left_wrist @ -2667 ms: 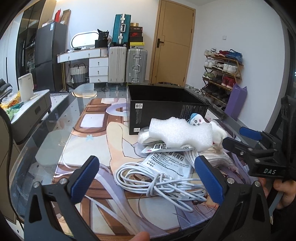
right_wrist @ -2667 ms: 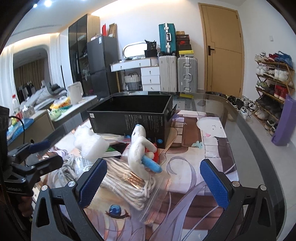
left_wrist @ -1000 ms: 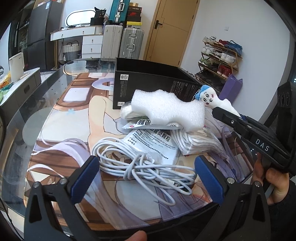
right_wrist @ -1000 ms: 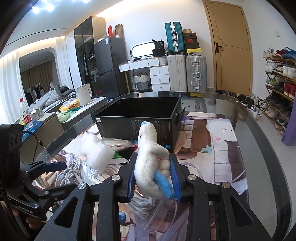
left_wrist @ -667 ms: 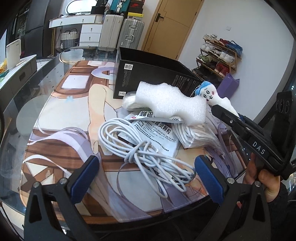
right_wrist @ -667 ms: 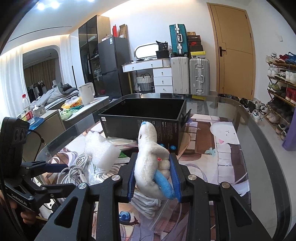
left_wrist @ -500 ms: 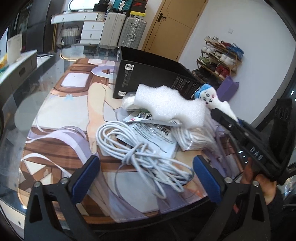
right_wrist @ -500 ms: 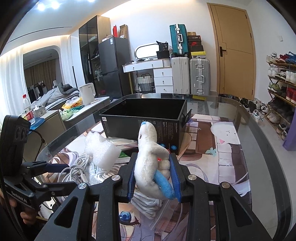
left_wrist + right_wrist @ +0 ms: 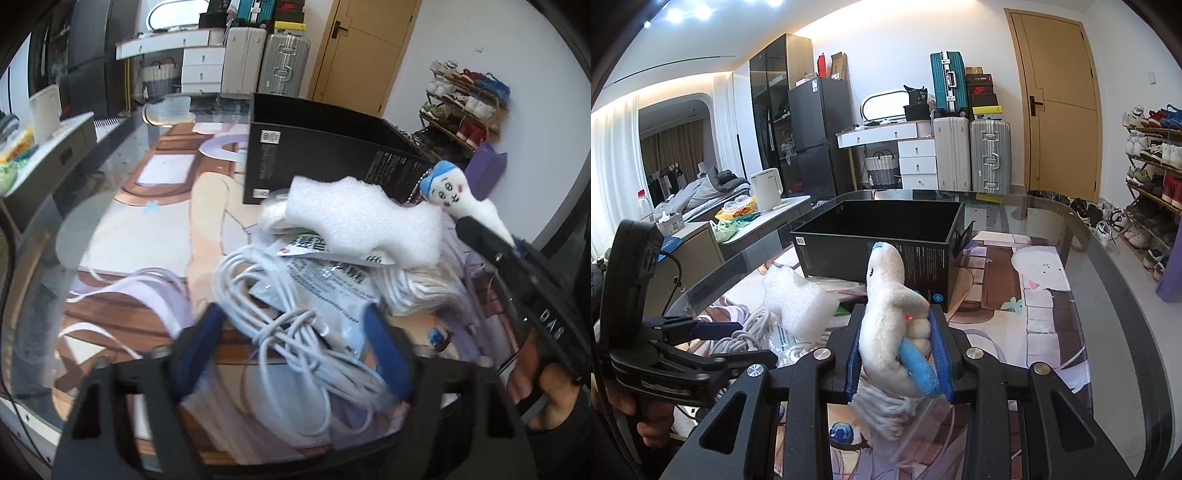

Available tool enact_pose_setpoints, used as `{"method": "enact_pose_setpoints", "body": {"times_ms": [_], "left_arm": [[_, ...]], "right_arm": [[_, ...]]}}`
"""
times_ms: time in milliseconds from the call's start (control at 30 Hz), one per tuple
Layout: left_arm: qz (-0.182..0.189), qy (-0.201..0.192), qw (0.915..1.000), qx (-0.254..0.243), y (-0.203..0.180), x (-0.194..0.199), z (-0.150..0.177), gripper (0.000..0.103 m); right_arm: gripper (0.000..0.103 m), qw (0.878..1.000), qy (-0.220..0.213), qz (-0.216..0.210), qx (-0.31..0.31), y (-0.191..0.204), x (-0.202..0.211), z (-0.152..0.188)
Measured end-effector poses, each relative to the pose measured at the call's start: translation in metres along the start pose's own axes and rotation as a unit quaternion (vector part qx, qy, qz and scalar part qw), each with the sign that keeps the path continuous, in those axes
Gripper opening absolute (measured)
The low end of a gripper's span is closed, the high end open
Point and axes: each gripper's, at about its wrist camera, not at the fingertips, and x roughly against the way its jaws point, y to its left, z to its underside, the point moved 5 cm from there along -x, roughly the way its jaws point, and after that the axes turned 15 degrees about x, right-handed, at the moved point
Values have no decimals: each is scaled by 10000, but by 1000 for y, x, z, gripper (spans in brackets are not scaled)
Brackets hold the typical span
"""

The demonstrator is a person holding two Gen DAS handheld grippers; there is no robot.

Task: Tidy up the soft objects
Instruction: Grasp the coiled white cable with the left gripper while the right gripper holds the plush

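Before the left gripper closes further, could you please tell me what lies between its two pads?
In the left wrist view, the tangled white cable lies between the closing left gripper's pads, over a printed plastic packet.

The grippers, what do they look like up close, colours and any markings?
Both are matte black plastic frames with triangular cut-outs, silver screws at the joints and blue pads lining the fingers. The right gripper carries white lettering reading DAS on its side, seen from the left wrist view. The left gripper has a black cable running from its upright housing.

Left hand-held gripper jaws closing around white cable.
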Motion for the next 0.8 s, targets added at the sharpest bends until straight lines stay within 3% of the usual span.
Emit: {"method": "enact_pose_setpoints", "body": {"times_ms": [67,133,500,800], "left_arm": [[3,-24,10000,-55,4,2,1,45],[23,-62,9999,-77,8,5,2,44],[256,-581,9979,-142,23,33,-7,42],[438,-1074,9924,-404,7,56,-31,42]], "right_arm": [[33,10000,-11,-10,2,0,1,0],[33,10000,-37,-6,7,1,2,-1],[33,9997,-223,-9,66,3,12,-7],[33,9997,-217,-60,107,3,11,-14]]}}
